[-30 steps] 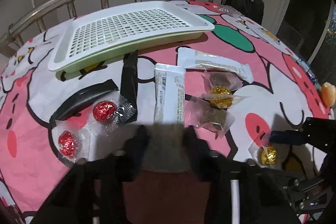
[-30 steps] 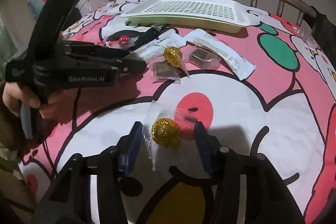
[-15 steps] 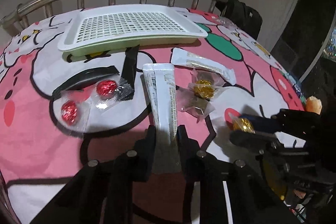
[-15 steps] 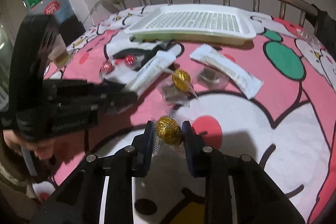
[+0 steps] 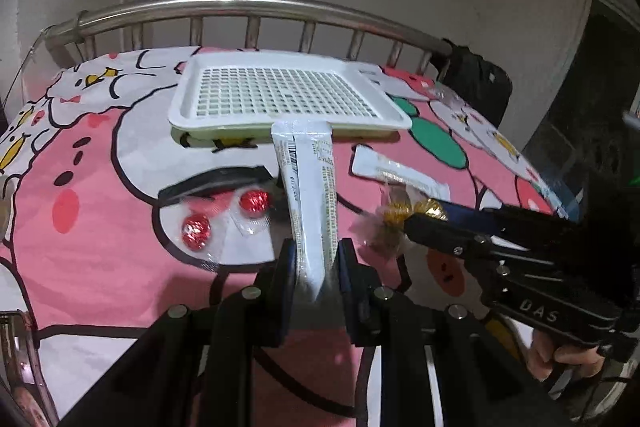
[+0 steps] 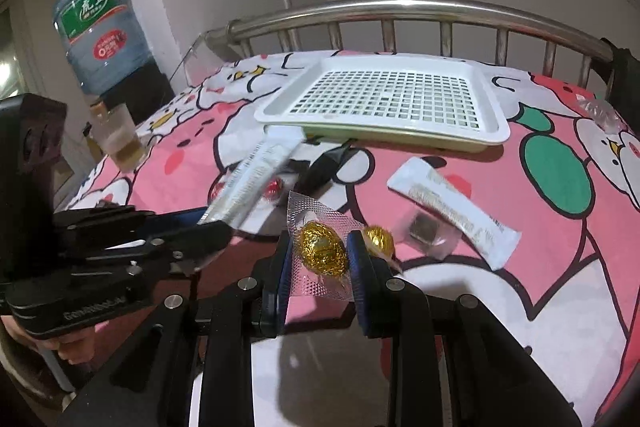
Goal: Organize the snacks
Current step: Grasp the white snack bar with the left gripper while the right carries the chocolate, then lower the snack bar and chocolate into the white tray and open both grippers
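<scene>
A pink cartoon-print bedsheet (image 5: 100, 227) is filling both views, with a steel bed rail (image 5: 248, 7) curving across the upper frame. Compared with a second ago, you are now holding both snacks off the sheet instead of hovering around them. Your left gripper (image 5: 316, 263), at lower centre of its view, is clamped on the white snack bar (image 5: 310, 187), whose far end is reaching up toward the white slotted tray (image 5: 288, 95) at upper centre. Your right gripper (image 6: 320, 259) is pinching the gold candy (image 6: 322, 247) in its clear wrapper, lifted at the centre of its view. Two red candies (image 5: 224, 215) are lying left of the bar, a second white bar (image 6: 452, 207) and another gold candy (image 6: 378, 237) right of centre. A water jug (image 6: 96, 27) is standing at upper left, a glass cup (image 6: 120, 139) below it.
</scene>
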The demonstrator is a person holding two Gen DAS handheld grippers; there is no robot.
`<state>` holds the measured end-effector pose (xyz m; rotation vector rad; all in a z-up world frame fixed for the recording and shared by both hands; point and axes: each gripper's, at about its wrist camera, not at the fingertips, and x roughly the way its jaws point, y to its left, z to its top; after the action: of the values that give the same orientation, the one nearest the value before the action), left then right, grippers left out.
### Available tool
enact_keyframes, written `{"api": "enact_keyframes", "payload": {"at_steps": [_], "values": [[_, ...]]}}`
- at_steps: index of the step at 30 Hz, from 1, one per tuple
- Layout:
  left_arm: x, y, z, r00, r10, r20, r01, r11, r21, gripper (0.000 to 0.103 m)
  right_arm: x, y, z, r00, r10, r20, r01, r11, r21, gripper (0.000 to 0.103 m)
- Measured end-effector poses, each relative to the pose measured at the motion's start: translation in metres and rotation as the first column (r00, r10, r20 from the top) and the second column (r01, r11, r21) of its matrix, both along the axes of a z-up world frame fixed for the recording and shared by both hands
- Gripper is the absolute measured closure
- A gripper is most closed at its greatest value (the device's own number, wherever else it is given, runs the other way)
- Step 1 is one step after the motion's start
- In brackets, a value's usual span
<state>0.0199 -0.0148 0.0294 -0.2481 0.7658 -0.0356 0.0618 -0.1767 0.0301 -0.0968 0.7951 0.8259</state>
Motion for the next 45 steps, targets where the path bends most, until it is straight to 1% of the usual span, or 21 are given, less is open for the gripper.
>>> {"api": "enact_keyframes", "payload": {"at_steps": [6, 9, 12, 16, 22, 26, 31, 36, 41, 45], "values": [[0.006, 0.000, 0.020, 0.998, 0.013, 0.055, -0.013, 1.000, 0.005, 0.081, 0.009, 0.008, 0.016, 1.000, 0.006, 0.025, -0.006, 1.000, 0.025, 0.078], [0.013, 0.003, 0.025, 0.997, 0.023, 0.070, -0.023, 1.000, -0.012, 0.081, 0.019, 0.008, 0.026, 0.999, -0.004, 0.034, 0.002, 0.999, 0.047, 0.078], [0.023, 0.005, 0.029, 0.996, 0.037, 0.076, -0.037, 0.999, 0.004, 0.081, 0.031, 0.008, 0.036, 0.999, -0.014, 0.037, 0.011, 0.998, 0.064, 0.078], [0.037, 0.013, 0.031, 0.996, 0.060, 0.063, -0.060, 0.998, -0.006, 0.081, 0.047, 0.007, 0.044, 0.999, -0.030, 0.045, 0.027, 0.998, 0.065, 0.078], [0.067, 0.026, 0.035, 0.997, 0.074, 0.030, -0.073, 0.997, -0.031, 0.081, 0.078, 0.010, 0.049, 0.999, -0.041, 0.006, 0.041, 0.997, 0.060, 0.078], [0.086, 0.031, 0.038, 0.996, 0.086, 0.018, -0.085, 0.996, -0.019, 0.081, 0.102, 0.017, 0.053, 0.998, -0.056, -0.008, 0.057, 0.997, 0.048, 0.078], [0.112, 0.037, 0.038, 0.995, 0.100, -0.005, -0.100, 0.995, -0.013, 0.080, 0.130, 0.030, 0.048, 0.997, -0.065, -0.047, 0.065, 0.998, 0.004, 0.078], [0.142, 0.045, 0.029, 0.990, 0.137, -0.045, -0.139, 0.989, -0.053, 0.080, 0.155, 0.047, 0.038, 0.994, -0.082, -0.075, 0.078, 0.996, -0.050, 0.078], [0.168, 0.044, 0.014, 0.985, 0.151, -0.084, -0.154, 0.988, -0.026, 0.081, 0.173, 0.064, 0.025, 0.991, -0.095, -0.096, 0.084, 0.990, -0.111, 0.078], [0.179, 0.049, 0.004, 0.981, 0.169, -0.100, -0.172, 0.985, -0.031, 0.081, 0.187, 0.070, 0.015, 0.987, -0.115, -0.113, 0.098, 0.985, -0.144, 0.078]]}}
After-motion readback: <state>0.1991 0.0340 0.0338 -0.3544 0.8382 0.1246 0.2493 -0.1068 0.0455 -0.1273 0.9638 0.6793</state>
